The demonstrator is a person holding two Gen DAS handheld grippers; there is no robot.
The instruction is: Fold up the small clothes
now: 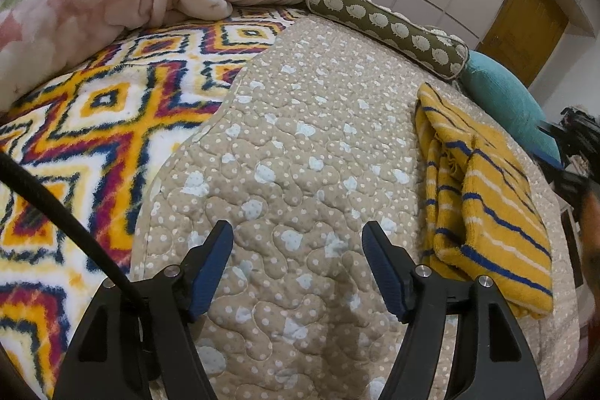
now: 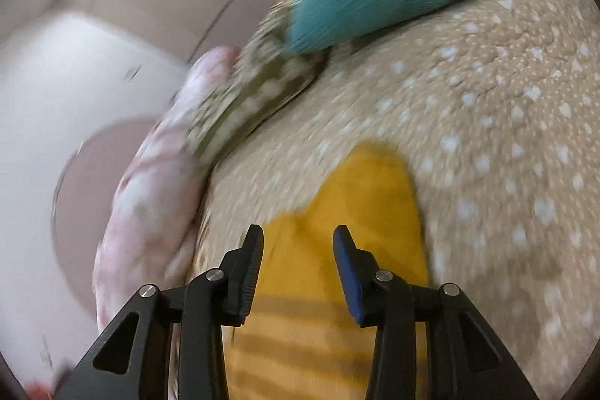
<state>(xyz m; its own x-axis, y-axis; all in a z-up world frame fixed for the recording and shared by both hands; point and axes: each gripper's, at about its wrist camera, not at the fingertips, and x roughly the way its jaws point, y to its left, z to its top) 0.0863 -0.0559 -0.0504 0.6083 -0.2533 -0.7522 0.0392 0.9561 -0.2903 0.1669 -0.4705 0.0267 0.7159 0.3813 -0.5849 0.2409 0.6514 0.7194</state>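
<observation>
Because the folded yellow striped towel point(image 1: 487, 197) at right of frame looks soft, light and limp, grip a doubled edge; left gripper point(image 1: 298, 250) and right gripper point(image 2: 298, 255) stand open, holding nothing.

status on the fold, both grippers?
Left hand-held gripper open, empty. Right hand-held gripper open above folded yellow striped cloth, not gripping. Nothing in the way.

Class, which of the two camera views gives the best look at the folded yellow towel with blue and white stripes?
The left wrist view: the folded yellow striped towel is sharp and whole on the beige quilt. The right wrist view shows only a blurred yellow patch.
</observation>
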